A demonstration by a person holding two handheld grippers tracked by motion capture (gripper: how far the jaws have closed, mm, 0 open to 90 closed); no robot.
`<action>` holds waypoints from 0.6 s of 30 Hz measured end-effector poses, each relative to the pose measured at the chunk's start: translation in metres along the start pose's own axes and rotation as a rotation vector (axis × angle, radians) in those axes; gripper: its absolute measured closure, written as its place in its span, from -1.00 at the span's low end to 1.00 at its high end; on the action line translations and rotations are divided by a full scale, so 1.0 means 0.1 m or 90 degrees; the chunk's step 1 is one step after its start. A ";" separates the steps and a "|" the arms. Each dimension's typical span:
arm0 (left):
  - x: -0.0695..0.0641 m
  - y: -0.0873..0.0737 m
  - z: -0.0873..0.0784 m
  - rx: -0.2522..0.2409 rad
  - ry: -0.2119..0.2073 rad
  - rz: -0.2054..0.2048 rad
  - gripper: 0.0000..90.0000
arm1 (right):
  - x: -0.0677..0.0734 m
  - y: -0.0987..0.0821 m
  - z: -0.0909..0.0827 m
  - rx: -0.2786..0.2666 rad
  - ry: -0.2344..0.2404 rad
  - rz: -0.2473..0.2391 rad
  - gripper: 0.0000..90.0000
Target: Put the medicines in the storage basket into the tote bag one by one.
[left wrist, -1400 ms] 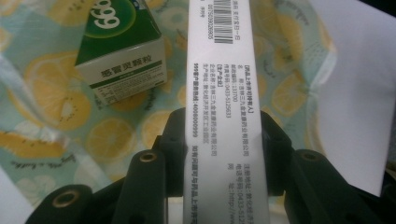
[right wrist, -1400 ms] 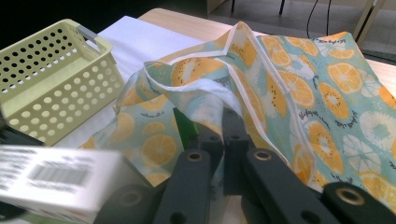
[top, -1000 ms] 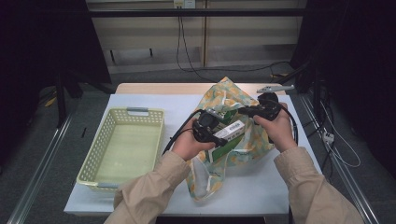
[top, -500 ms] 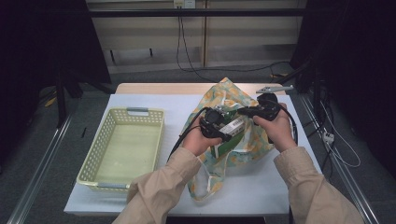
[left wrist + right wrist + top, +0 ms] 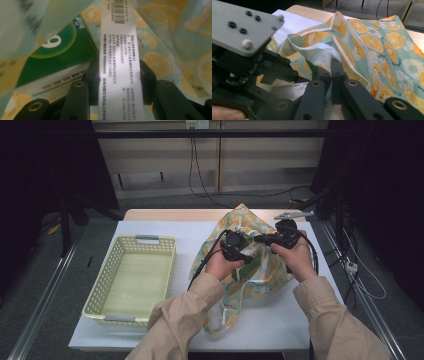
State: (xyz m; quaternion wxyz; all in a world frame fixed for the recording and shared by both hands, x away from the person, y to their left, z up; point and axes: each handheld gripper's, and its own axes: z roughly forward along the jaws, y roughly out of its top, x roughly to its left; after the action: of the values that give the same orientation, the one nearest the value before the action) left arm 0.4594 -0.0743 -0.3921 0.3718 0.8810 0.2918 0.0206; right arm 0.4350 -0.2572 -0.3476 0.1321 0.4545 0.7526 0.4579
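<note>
**Green-and-white box held at the mouth of the citrus bag**

The left gripper [image 5: 120,75] has its jaws clamped across the narrow white face of a green-and-white cardboard box [image 5: 117,50], which sits inside the opening of the turquoise fabric bag printed with orange slices [image 5: 250,270]. The right gripper [image 5: 330,72] has its jaws pinched together on the white-trimmed rim of that bag, holding the mouth up. A pale yellow perforated plastic basket [image 5: 107,285] stands well apart from the bag, on its left, on the white table [image 5: 165,227].

Risks, as judged: the grip spans only the thin edge of the box, so a twist could pivot it loose. If the rim slips from the right jaws, loose cloth could fold over the box and snag it. The bag's drawstring near the box could catch on a jaw.

Legible markings: a barcode and columns of small Chinese print with the telephone number 0433-5125633 on the white face; a large white "9" on the green face. No brand name can be read.
</note>
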 end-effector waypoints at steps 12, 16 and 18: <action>-0.03 0.00 0.12 -0.041 0.008 0.004 -0.18 | -0.02 -0.01 0.01 0.000 -0.002 0.002 1.00; -0.03 -0.02 0.05 -0.039 0.014 0.005 -0.38 | -0.02 -0.03 0.02 0.001 -0.001 0.003 1.00; -0.03 -0.04 0.01 -0.036 0.010 0.008 -0.39 | -0.02 -0.03 0.02 0.000 -0.001 0.002 1.00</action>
State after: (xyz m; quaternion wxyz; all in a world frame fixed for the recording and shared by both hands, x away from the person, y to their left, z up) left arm 0.4554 -0.0743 -0.3949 0.3939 0.8719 0.2882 0.0382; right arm 0.4356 -0.2583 -0.3516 0.1320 0.4564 0.7517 0.4574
